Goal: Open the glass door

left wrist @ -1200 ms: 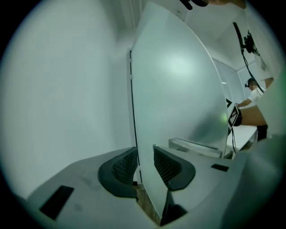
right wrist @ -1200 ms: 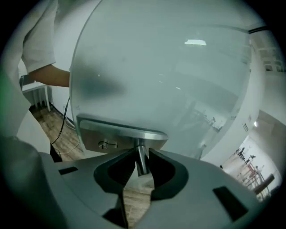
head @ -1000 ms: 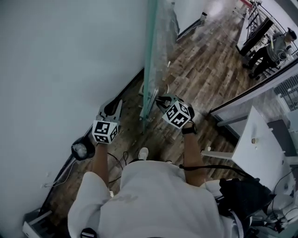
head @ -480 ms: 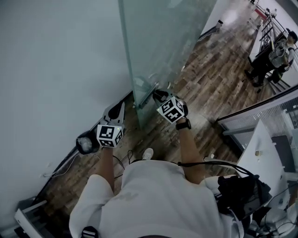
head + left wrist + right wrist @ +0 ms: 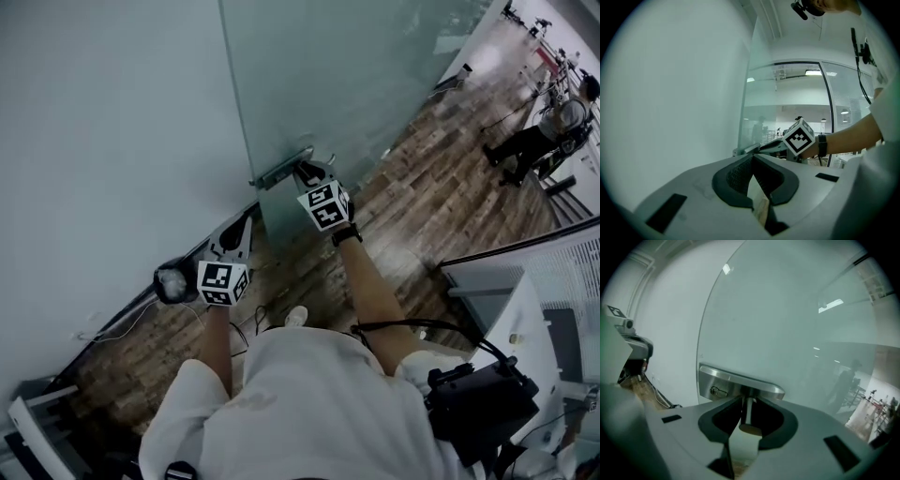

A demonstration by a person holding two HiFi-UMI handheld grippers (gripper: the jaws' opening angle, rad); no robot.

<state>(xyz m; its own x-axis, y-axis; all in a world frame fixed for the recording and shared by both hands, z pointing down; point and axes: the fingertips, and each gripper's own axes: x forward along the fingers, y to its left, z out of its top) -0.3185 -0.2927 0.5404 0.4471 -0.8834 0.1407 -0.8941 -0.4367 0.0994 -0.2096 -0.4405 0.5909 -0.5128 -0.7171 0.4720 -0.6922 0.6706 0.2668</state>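
**Glass door (image 5: 375, 84) swings broadside!**

Edge-on a second ago, the frosted, greenish pane now spans the view. Left gripper (image 5: 236, 225) is pressed together, empty, by the wall (image 5: 112, 141). Right gripper (image 5: 305, 171) pinches the door's steel handle (image 5: 279, 171).

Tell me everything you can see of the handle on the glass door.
The door handle is a slim brushed-metal lever with a round, flat end cap, seen end-on in the right gripper view. It springs from a silver lock plate with a small keyhole, fixed at the edge of the glass door. The right gripper has its jaws closed on the lever's shaft; nothing else touches it.
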